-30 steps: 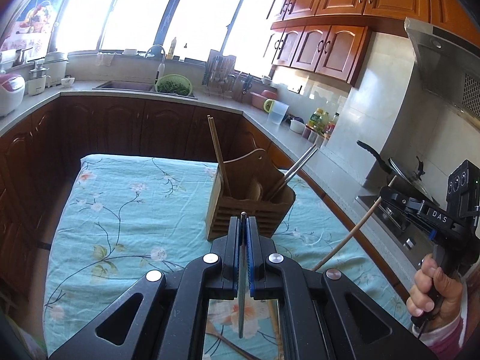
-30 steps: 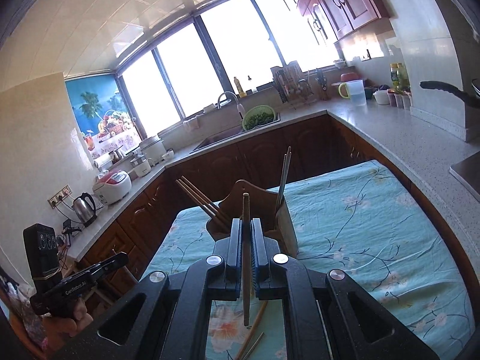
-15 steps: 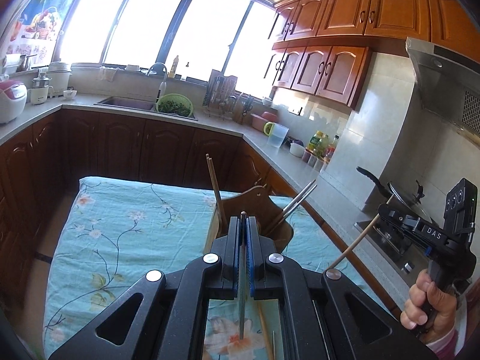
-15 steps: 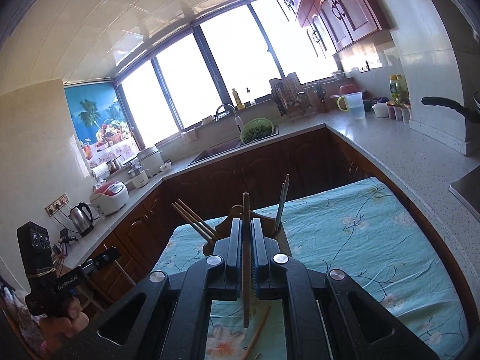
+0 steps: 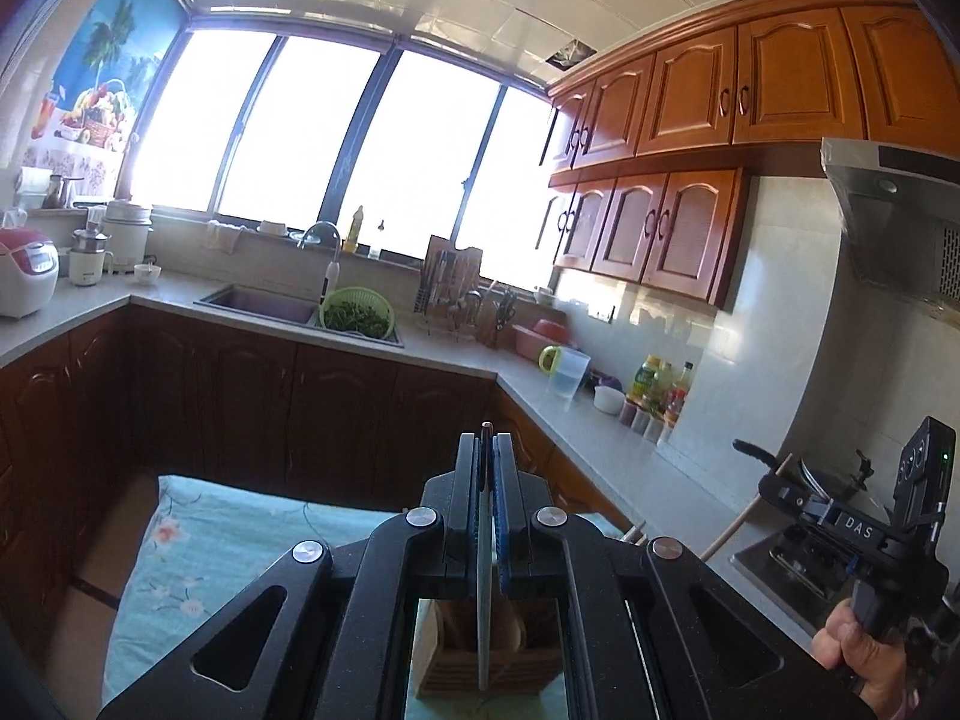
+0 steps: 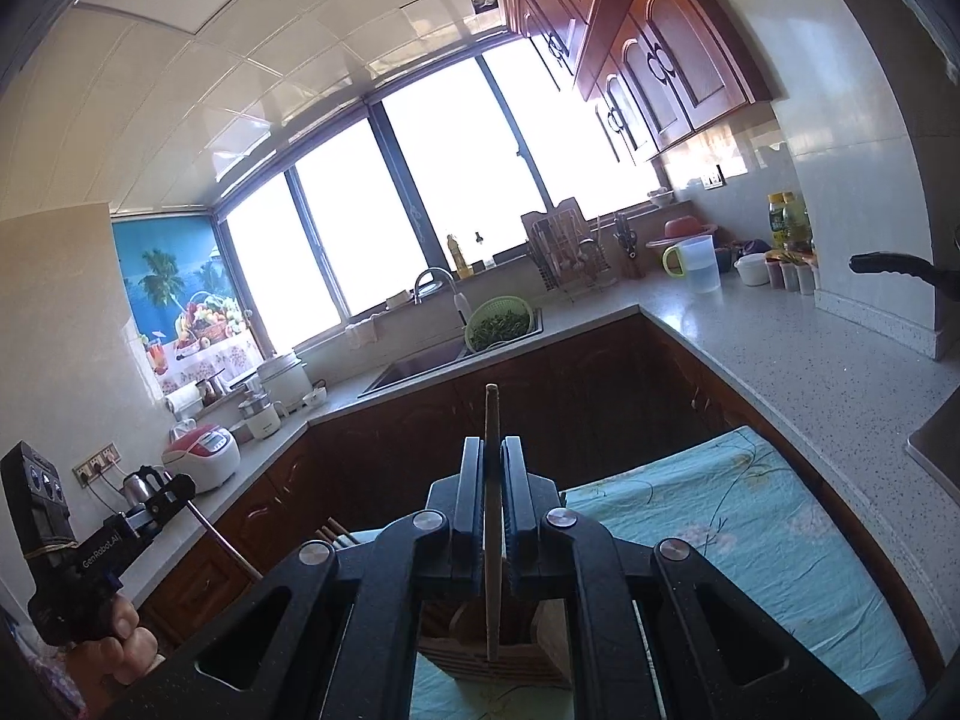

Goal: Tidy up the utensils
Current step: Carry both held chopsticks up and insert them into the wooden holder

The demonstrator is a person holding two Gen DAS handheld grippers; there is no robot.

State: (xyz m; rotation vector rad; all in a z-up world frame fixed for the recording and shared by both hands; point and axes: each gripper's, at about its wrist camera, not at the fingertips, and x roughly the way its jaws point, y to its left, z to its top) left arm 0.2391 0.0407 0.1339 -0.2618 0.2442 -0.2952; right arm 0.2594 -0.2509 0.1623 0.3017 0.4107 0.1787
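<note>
My left gripper (image 5: 487, 450) is shut on a dark chopstick (image 5: 483, 600) that runs down between the fingers, its lower end over the wooden utensil holder (image 5: 489, 666). My right gripper (image 6: 492, 450) is shut on a light wooden chopstick (image 6: 492, 540), its lower end over the same holder (image 6: 498, 660). The holder stands on the flowered teal cloth (image 6: 720, 534) of the table. Each gripper shows in the other's view, the right one (image 5: 780, 489) and the left one (image 6: 174, 489), both held high beside the holder. More chopsticks (image 6: 333, 531) lean in the holder.
Dark wood cabinets and a grey counter (image 6: 780, 330) wrap around the table. A sink with a green colander (image 5: 357, 315), a rice cooker (image 5: 27, 270), a jug (image 6: 699, 264), bottles and a pan handle (image 6: 900, 270) stand on the counter.
Both grippers have risen and tilted upward, so the holder has dropped to the bottom of both views. Both stay shut on their chopsticks.
</note>
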